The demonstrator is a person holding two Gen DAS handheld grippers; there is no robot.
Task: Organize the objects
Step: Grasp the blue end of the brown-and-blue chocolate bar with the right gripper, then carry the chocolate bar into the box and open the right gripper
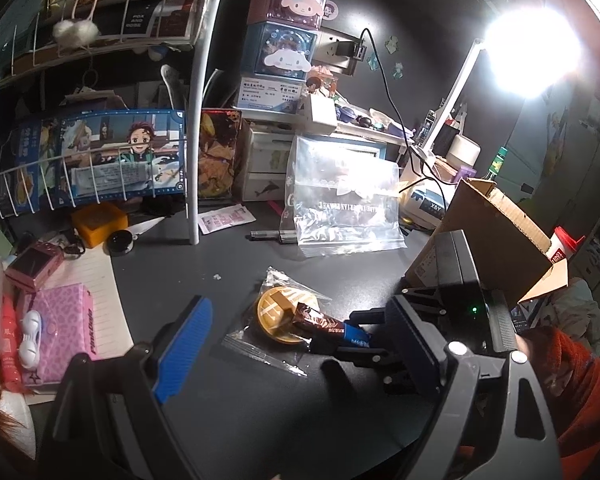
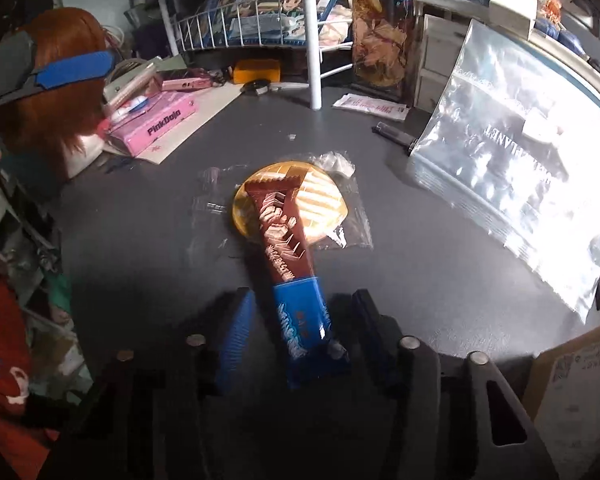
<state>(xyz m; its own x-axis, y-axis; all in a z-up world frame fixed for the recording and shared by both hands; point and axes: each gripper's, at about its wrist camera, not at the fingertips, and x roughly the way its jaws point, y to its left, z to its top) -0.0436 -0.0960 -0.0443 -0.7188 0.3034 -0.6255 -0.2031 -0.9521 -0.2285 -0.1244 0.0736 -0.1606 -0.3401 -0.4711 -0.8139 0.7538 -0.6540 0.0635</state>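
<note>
A brown and blue snack bar (image 2: 290, 260) lies on the dark desk, its far end over a round gold badge in a clear wrapper (image 2: 324, 200). My right gripper (image 2: 300, 316) is open, its fingers on either side of the bar's blue end without touching it. In the left wrist view the bar (image 1: 324, 324) and the badge (image 1: 276, 312) sit between my left gripper's blue finger (image 1: 184, 344) and the right gripper's body. My left gripper (image 1: 300, 360) is open and empty; its right finger is hidden.
A large clear zip bag (image 2: 512, 184) leans at the right. A pink PinkDojo box (image 2: 156, 124) and a pink camera (image 1: 34, 266) lie at the left. A white wire rack post (image 1: 194, 160) stands behind. A cardboard box (image 1: 496, 236) stands at the right.
</note>
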